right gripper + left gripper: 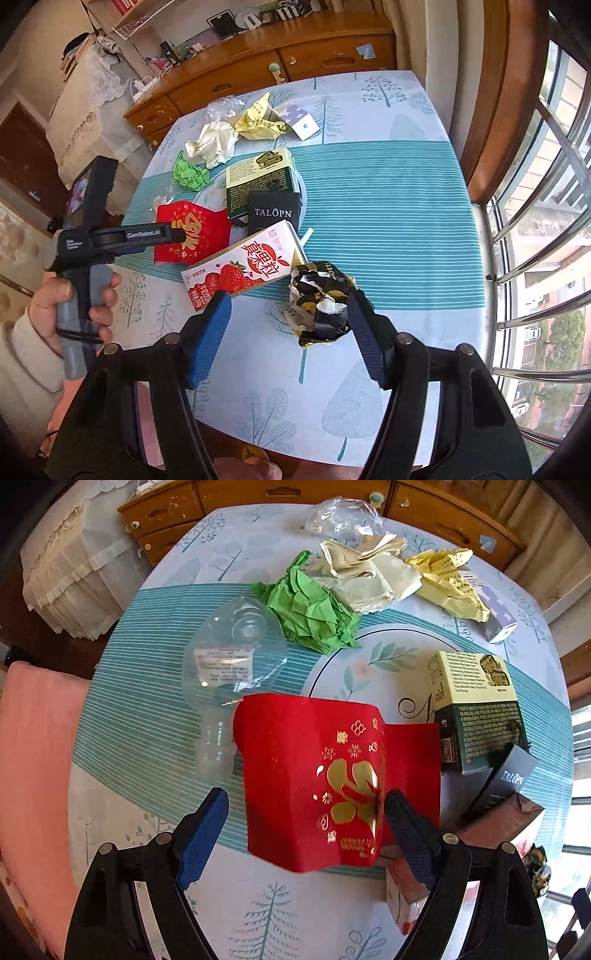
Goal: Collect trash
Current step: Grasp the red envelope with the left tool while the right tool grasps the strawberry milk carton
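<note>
Your left gripper (pixel 306 808) hangs with fingers wide astride the red gold-printed paper envelope (pixel 314 775), empty, while your right gripper (pixel 290 314), equally wide, brackets the crumpled black-and-gold foil wrapper (pixel 321 302) on the table (pixel 388 221).

"TALOPN" on the black box (pixel 272 218), "真果粒" on the strawberry milk carton (pixel 242 269), "GenRobot.AI" on the left tongs (pixel 177 236)

Left wrist view: your camera looks steeply down past its jaws onto the worktop (pixel 155 738), close above the red packet (pixel 310 775) lying between them. Right wrist view: yours tilts down and forward from the near edge, sideboard (pixel 295 55) beyond. Shared: red packet (pixel 190 236), green paper wad (pixel 190 173), both ahead of the jaws.
</note>
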